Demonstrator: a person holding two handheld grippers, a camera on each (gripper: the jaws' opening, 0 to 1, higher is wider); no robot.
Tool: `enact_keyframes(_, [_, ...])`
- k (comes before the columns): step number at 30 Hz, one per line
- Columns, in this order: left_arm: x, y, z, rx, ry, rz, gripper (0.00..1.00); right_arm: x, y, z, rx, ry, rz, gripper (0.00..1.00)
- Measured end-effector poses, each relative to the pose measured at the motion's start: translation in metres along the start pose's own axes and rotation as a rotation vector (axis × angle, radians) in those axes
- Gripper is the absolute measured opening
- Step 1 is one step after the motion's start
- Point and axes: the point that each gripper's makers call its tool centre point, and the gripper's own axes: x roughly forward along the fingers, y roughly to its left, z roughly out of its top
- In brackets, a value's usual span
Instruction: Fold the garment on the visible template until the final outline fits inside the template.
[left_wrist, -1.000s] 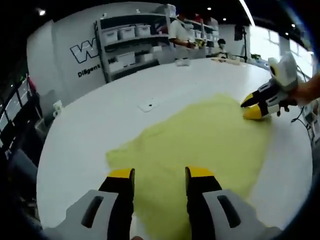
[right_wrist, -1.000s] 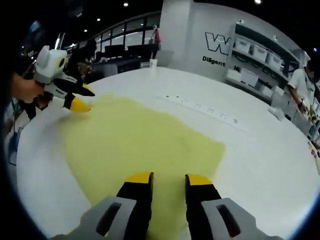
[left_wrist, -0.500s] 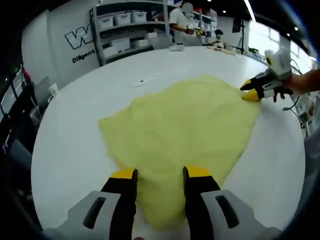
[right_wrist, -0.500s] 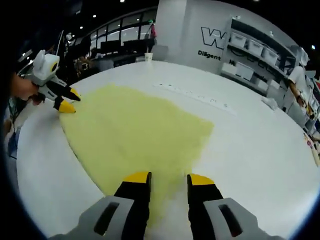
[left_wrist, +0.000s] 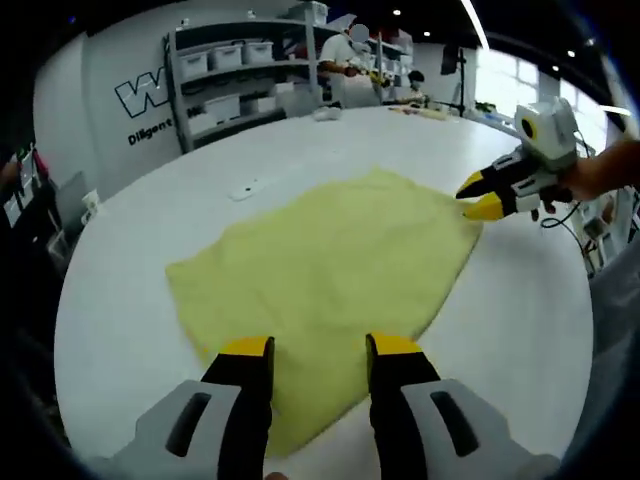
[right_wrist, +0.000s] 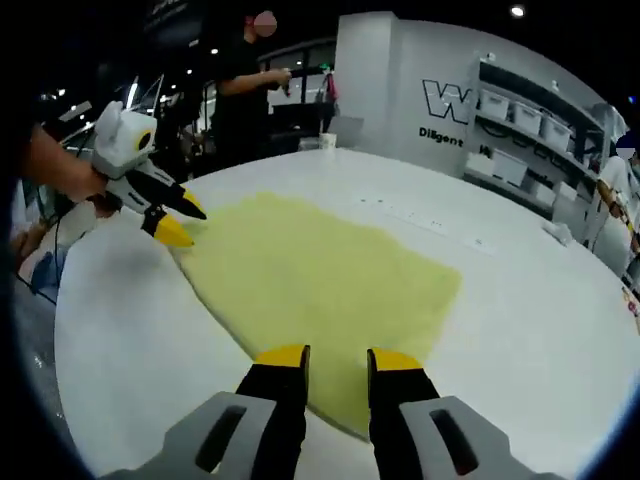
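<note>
A: Count, please.

B: One garment (left_wrist: 330, 270), pale yellow, soft matte cloth, lying flat in an irregular, roughly four-cornered patch in the centre of each view. One table (left_wrist: 130, 300), white, smooth, round-edged. Two grippers, each with black jaws capped in yellow.

A: State of the left gripper (left_wrist: 318, 348)?

B: In the left gripper view, its jaws rise from the bottom centre, spread apart, with a strip of cloth showing in the gap between them. Whether the tips press the cloth, I cannot tell.

A: The right gripper (right_wrist: 334, 356)?

B: Same in the right gripper view: jaws parted, at the near edge of the garment (right_wrist: 320, 280). In the left gripper view the right gripper (left_wrist: 478, 195) sits at right, its tips at a corner of the cloth. In the right gripper view the left gripper (right_wrist: 180, 222) sits at upper left, tips at another corner.

A: Other items?

B: Shelving (left_wrist: 240, 90) with white bins, upper left of the left gripper view; grey wall with dark lettering (right_wrist: 450, 105); one white cup (right_wrist: 326, 141) at the table's far edge.
</note>
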Motion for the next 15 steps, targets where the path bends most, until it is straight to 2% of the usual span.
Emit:
enact_keyframes(3, [0.002,0.008,-0.011,0.025,0.017,0.027,0.36,-0.001,-0.003,-0.013,0.011,0.038,-0.018,0.17])
enact_keyframes(5, [-0.003,0.013,-0.015,-0.012,0.004,0.038,0.36,-0.005,-0.009,-0.019,-0.007,0.038,-0.04,0.13])
enact_keyframes(6, [-0.005,0.016,-0.016,-0.034,0.001,0.043,0.36,-0.007,-0.013,-0.025,-0.045,0.054,-0.047,0.1])
enact_keyframes(8, [-0.008,0.017,-0.02,-0.022,0.013,0.047,0.36,-0.008,-0.012,-0.024,-0.051,0.032,-0.031,0.1])
enact_keyframes(11, [-0.01,0.015,-0.022,-0.02,0.017,0.037,0.36,-0.007,-0.019,-0.023,-0.022,0.047,-0.038,0.13])
enact_keyframes(15, [-0.011,0.01,-0.024,-0.016,0.023,0.028,0.37,-0.005,-0.024,-0.022,-0.047,0.068,-0.04,0.14])
